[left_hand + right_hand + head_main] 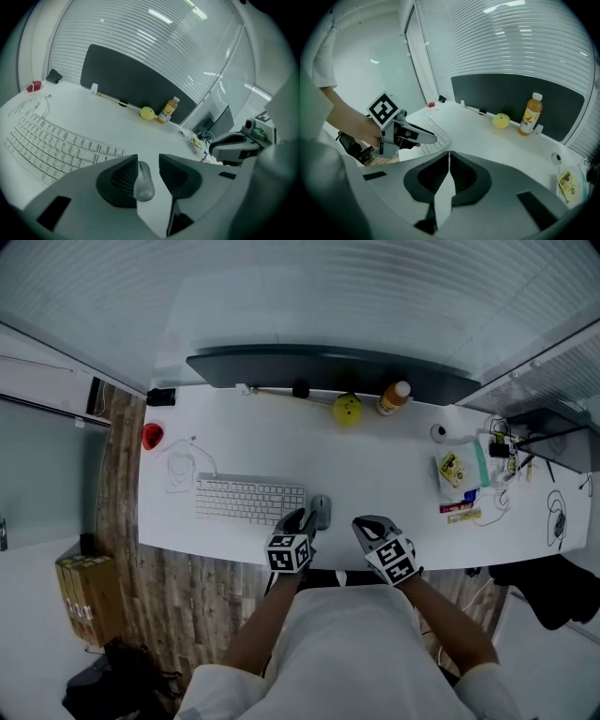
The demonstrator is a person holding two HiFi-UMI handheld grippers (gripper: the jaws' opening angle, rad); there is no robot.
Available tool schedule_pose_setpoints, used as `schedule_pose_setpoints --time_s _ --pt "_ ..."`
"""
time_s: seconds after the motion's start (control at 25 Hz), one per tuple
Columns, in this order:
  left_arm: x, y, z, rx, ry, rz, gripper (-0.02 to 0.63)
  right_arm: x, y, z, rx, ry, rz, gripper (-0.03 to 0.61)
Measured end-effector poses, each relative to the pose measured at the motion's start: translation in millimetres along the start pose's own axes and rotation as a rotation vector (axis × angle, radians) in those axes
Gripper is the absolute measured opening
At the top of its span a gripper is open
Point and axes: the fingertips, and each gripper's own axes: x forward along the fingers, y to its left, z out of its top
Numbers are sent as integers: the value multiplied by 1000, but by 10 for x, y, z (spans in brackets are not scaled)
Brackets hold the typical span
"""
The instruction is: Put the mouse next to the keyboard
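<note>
Since the mouse [322, 511] lies on the white bench [384, 460] just beside the right end of the keyboard [249, 499], the placing looks done and the release is the step in hand. The left hand-held gripper [149, 160] hangs over it, jaws spread and not pinching. The next move probably calls for a clean lift away. The right hand-held gripper [448, 157] is pressed together, empty. The mouse is a smooth, rounded grey shell. The keyboard is flat, pale and ridged with keys.

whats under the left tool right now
The grey mouse lies on the white desk below the open left tool, seen through the gap between its jaws, close beside the keyboard. The mouse's left edge is covered by one jaw.
</note>
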Motion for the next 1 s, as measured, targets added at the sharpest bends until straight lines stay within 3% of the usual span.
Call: schedule_pose_setpoints --time_s 0.44,1.0 --pt "-271 -104 62 44 -32 -43 48 -212 -189 19 44 -62 -93 33" --pt "-856 -578 -165 80 -153 -60 17 -627 149 -210 -17 -123 -21 32"
